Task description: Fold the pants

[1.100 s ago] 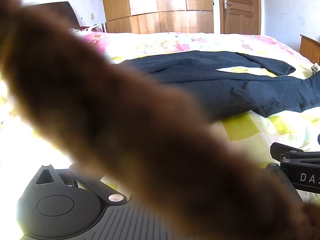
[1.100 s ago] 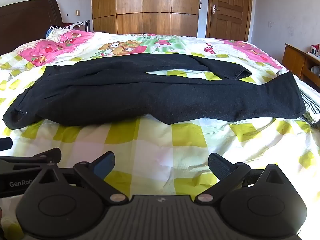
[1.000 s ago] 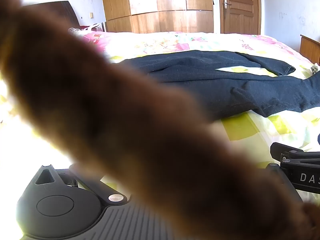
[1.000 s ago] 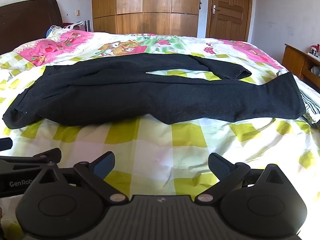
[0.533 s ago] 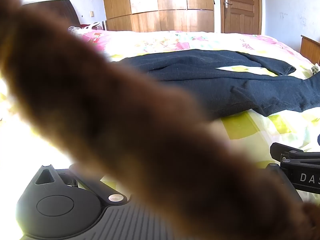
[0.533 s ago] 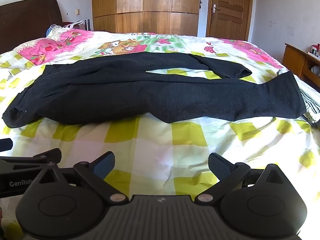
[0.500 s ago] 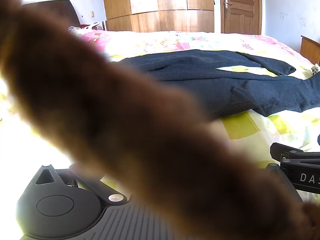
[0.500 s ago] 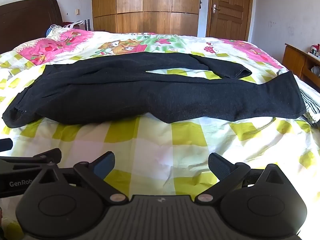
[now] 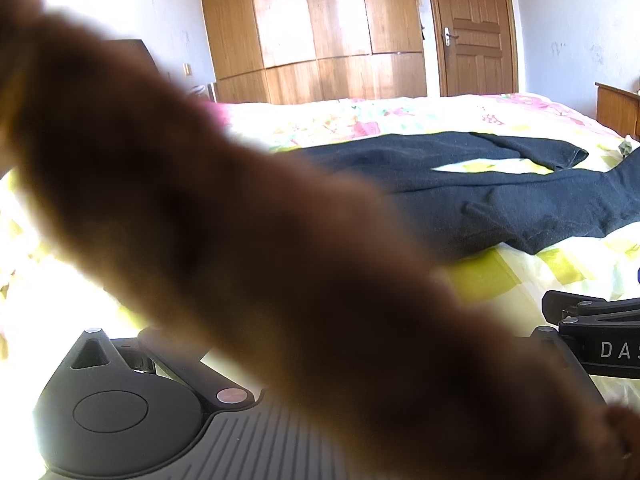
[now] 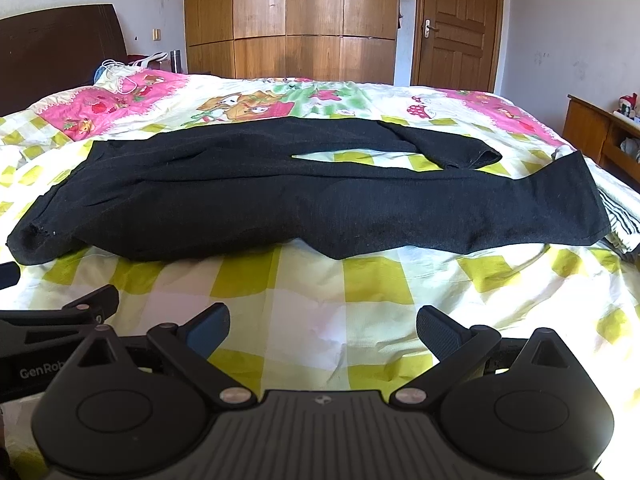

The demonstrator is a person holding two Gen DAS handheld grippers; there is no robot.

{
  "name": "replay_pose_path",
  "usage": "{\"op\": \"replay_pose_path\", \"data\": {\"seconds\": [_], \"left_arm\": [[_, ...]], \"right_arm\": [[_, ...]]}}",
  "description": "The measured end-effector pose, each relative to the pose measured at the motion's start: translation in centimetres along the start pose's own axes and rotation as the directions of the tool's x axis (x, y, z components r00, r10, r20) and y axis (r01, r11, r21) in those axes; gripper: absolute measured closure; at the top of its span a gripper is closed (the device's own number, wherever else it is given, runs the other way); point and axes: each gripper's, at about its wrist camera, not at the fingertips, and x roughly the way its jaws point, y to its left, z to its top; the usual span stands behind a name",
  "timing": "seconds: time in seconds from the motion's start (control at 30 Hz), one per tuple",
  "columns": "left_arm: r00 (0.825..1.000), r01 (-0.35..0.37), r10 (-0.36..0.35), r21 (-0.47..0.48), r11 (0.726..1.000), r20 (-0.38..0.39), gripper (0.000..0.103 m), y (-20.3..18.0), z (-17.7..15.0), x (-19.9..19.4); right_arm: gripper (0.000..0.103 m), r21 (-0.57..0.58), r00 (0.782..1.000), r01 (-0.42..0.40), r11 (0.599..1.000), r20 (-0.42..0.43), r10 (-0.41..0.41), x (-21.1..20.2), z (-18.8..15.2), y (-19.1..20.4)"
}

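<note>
Black pants (image 10: 256, 196) lie spread across the bed, waist at the left and legs running right. The far leg's end (image 10: 460, 148) is doubled back on itself. My right gripper (image 10: 322, 328) stands open over bare bedding, well short of the pants' near edge, with nothing between its fingers. My left gripper (image 10: 56, 288) shows at the left edge of the right wrist view with its fingers apart. In the left wrist view a blurred brown shape (image 9: 240, 248) close to the lens hides the fingertips and the pants' (image 9: 500, 192) waist end.
The bedspread (image 10: 360, 288) is yellow-checked near me and pink-patterned farther back. A dark headboard (image 10: 56, 52) is at the left, a wooden wardrobe (image 10: 288, 20) and door (image 10: 456, 24) behind. A wooden side cabinet (image 10: 600, 132) and striped cloth (image 10: 620, 216) are at the right.
The left wrist view has tilted up a little, so the pants sit lower in it. The pants and the right gripper have not moved.
</note>
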Motion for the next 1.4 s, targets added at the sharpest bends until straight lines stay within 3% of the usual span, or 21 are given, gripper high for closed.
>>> {"op": "replay_pose_path", "data": {"seconds": [1.03, 1.4], "left_arm": [[0.993, 0.061, -0.064, -0.037, 0.997, -0.102, 0.000, 0.4, -0.2, 1.4], [0.992, 0.062, -0.065, -0.031, 0.998, -0.111, 0.000, 1.5, 1.1, 2.5]], "right_arm": [[0.000, 0.010, 1.000, -0.003, 1.000, -0.023, 0.003, 0.7, 0.0, -0.1], [0.000, -0.039, 0.999, -0.035, 0.999, 0.001, 0.036, 1.2, 1.5, 1.0]]}}
